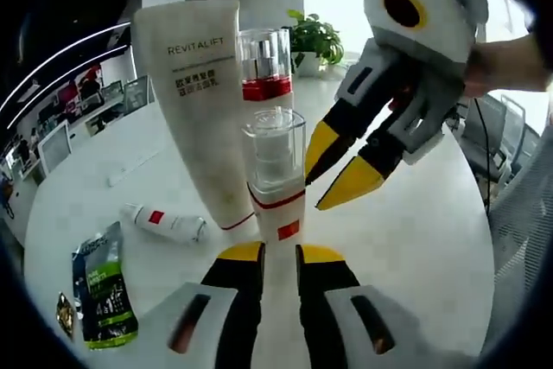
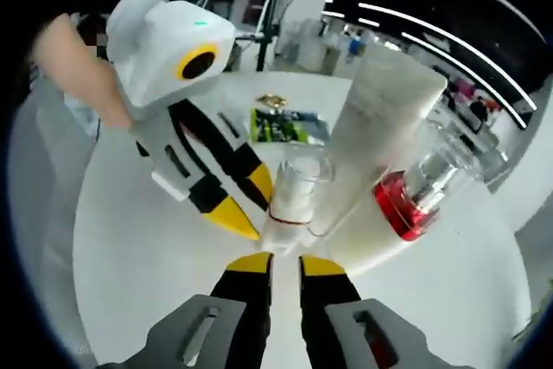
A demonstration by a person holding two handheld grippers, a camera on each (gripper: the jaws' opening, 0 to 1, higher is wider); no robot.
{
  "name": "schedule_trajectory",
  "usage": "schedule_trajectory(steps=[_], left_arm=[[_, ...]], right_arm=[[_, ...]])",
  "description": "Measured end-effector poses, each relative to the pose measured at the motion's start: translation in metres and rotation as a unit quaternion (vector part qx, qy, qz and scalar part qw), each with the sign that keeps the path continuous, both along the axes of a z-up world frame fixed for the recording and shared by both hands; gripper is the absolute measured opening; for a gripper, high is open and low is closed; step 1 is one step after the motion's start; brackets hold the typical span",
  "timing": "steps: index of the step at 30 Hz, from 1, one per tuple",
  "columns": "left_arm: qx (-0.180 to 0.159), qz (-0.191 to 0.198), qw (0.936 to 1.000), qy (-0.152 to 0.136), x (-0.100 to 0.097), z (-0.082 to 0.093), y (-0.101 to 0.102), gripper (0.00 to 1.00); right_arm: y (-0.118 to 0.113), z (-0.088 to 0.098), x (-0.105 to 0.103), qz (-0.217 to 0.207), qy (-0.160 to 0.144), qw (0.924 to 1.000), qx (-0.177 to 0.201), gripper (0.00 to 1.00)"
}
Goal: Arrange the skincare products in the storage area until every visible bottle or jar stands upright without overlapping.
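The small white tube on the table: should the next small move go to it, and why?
Probably yes. The small white tube lies flat on the table, while the big tube and two pump bottles stand upright. The left tongs could swing over to it.

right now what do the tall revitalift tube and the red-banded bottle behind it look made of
REVITALIFT tube: matte off-white, probably soft plastic, going by its flat crimped top. Red-banded bottle: glossy and see-through with bright highlights, so glass or clear acrylic; the look cannot settle which.
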State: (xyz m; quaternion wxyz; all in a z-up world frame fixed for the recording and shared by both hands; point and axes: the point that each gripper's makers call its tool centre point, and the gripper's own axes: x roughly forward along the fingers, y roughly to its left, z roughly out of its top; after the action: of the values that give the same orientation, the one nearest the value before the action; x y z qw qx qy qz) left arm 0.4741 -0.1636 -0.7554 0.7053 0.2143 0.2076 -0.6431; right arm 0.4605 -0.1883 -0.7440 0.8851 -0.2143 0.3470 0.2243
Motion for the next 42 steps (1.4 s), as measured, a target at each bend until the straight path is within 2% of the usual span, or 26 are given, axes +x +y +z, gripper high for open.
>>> schedule_trajectory(steps=[7,14,29,42], left_arm=[[0.002,-0.001,1.0000,-0.003,0.000,-0.002,0.000,0.07],[0.005,0.000,0.9999,-0.011,0.002,-0.002,0.002,0.07],[0.003,0.002,1.0000,-0.005,0.002,-0.001,0.004,0.07],[0.005,0.009,0.9999,-0.001,0.004,0.001,0.009,0.09]], right_arm=[[0.002,-0.014,0.004,0.024,0.011,0.9995,-0.019,0.00],[0.008,-0.016,0.009,0.023,0.012,0.9995,-0.017,0.00],[0.005,-0.023,0.013,0.030,0.019,0.9990,-0.027,0.00],[0.003,-0.023,0.006,0.021,0.026,0.9992,-0.023,0.03]])
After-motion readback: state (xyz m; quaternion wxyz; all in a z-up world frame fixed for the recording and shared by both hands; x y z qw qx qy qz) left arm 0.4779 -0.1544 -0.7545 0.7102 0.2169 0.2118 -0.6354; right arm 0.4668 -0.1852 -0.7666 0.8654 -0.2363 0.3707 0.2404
